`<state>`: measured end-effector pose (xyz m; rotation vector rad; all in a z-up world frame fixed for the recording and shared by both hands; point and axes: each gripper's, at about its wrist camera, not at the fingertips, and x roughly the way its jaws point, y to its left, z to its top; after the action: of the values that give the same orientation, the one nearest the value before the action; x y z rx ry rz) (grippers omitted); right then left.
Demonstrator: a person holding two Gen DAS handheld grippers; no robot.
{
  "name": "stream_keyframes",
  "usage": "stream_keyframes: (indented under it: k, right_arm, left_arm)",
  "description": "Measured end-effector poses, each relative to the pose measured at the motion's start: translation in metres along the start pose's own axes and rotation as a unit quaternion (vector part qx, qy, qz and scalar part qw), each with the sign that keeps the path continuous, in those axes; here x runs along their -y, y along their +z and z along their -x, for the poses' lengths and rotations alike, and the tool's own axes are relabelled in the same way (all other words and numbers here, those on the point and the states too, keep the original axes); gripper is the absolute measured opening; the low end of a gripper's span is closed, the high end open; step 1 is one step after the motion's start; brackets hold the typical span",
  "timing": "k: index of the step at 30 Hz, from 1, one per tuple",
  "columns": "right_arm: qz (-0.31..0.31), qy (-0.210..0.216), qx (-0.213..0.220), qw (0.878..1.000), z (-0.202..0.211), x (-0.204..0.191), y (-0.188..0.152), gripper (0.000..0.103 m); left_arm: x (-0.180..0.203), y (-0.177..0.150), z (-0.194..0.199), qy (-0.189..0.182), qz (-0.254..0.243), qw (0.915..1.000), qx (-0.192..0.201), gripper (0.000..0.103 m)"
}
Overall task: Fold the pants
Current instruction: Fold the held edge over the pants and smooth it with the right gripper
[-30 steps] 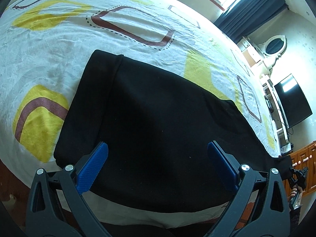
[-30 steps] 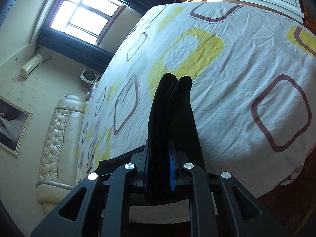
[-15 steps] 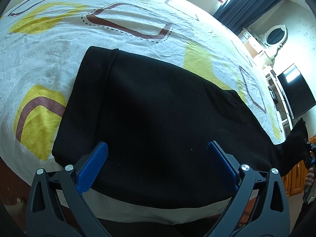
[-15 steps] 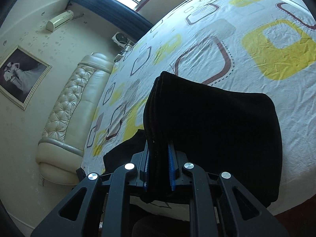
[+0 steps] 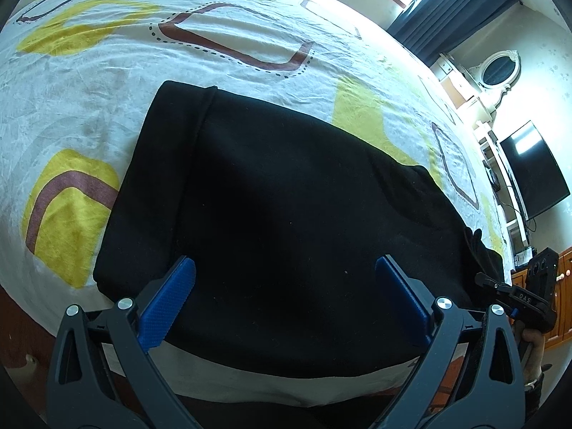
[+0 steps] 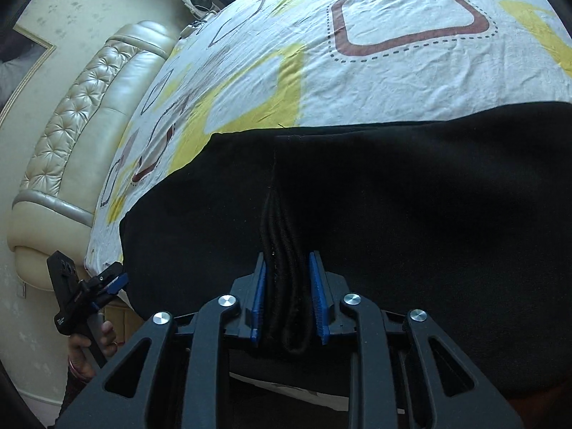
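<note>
The black pants [image 5: 286, 207] lie folded on the patterned bed sheet [image 5: 221, 71], near the bed's front edge. My left gripper [image 5: 286, 286] is open and empty, hovering over the near part of the pants. My right gripper [image 6: 287, 286] is shut on a bunched edge of the pants [image 6: 393, 207], with several fabric layers between its blue pads [image 6: 259, 293], laying that end over the rest of the garment. The right gripper also shows at the right edge of the left wrist view [image 5: 514, 296]. The left gripper shows at the left of the right wrist view [image 6: 89, 286].
A padded cream headboard [image 6: 71, 114] borders the bed. A television [image 5: 532, 171], a dresser with an oval mirror [image 5: 497, 68] and wooden cabinets [image 5: 561, 286] stand beyond the bed. Dark curtains [image 5: 461, 10] hang by the window.
My right gripper has carried the pant ends up and over toward the left, folding them onto the rest of the pants. The left gripper has stayed open over the pants.
</note>
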<state>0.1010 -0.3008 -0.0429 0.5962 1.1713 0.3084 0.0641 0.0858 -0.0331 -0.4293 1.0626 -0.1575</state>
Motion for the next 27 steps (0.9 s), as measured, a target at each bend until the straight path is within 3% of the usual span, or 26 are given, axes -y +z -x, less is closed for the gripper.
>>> stream_keyframes:
  k: [1, 2, 5, 7, 9, 11, 13, 15, 17, 19, 20, 22, 24, 27]
  right_arm:
    - [-0.007, 0.020, -0.003, 1.000, 0.002, 0.000, -0.003, 0.049]
    - [-0.007, 0.035, -0.005, 0.999, 0.005, -0.002, -0.005, 0.052]
    - [0.017, 0.061, 0.006, 0.998, 0.032, -0.009, -0.012, 0.055]
    - [0.023, 0.065, 0.038, 0.997, 0.061, -0.002, -0.014, 0.068]
    - [0.009, 0.049, 0.082, 0.995, 0.095, 0.018, -0.015, 0.070]
    - [-0.036, 0.029, 0.128, 0.991, 0.127, 0.056, -0.018, 0.071]
    - [-0.121, -0.017, 0.170, 0.978, 0.150, 0.105, -0.029, 0.072]
    - [-0.195, -0.029, 0.181, 0.963, 0.156, 0.148, -0.044, 0.072]
    - [-0.243, 0.002, 0.161, 0.957, 0.146, 0.177, -0.058, 0.072]
    - [-0.263, 0.061, 0.134, 0.953, 0.131, 0.190, -0.065, 0.072]
    - [-0.263, 0.081, 0.122, 0.953, 0.124, 0.191, -0.065, 0.072]
    - [-0.232, 0.064, 0.108, 0.965, 0.117, 0.185, -0.062, 0.036]
    - [-0.186, 0.026, 0.091, 0.978, 0.113, 0.178, -0.059, 0.029]
    - [-0.180, 0.023, 0.092, 0.979, 0.111, 0.177, -0.059, 0.029]
  left_arm:
    - [0.000, 0.000, 0.000, 0.000, 0.000, 1.0000, 0.000, 0.100]
    - [0.000, 0.000, -0.001, 0.000, -0.001, 1.0000, 0.000, 0.100]
    - [0.000, 0.000, -0.002, 0.002, -0.005, 1.0000, -0.001, 0.100]
    - [0.001, -0.001, -0.002, 0.003, -0.007, 1.0000, -0.001, 0.100]
    - [0.001, -0.001, -0.003, 0.004, -0.008, 1.0000, -0.001, 0.100]
    - [0.001, -0.001, -0.004, 0.007, -0.010, 0.9999, -0.002, 0.100]
    - [0.003, -0.001, -0.005, 0.010, -0.013, 0.9999, -0.001, 0.100]
    - [0.005, -0.002, -0.006, 0.015, -0.017, 0.9998, -0.001, 0.100]
    - [0.006, -0.002, -0.006, 0.019, -0.022, 0.9996, -0.001, 0.100]
    - [0.006, -0.003, -0.006, 0.021, -0.028, 0.9994, -0.002, 0.100]
    - [0.007, -0.003, -0.006, 0.022, -0.029, 0.9993, -0.002, 0.100]
    - [0.006, -0.004, -0.006, 0.023, -0.030, 0.9993, -0.002, 0.100]
    - [0.006, -0.004, -0.006, 0.022, -0.030, 0.9993, -0.002, 0.100]
    - [0.007, -0.004, -0.006, 0.023, -0.030, 0.9993, -0.002, 0.100]
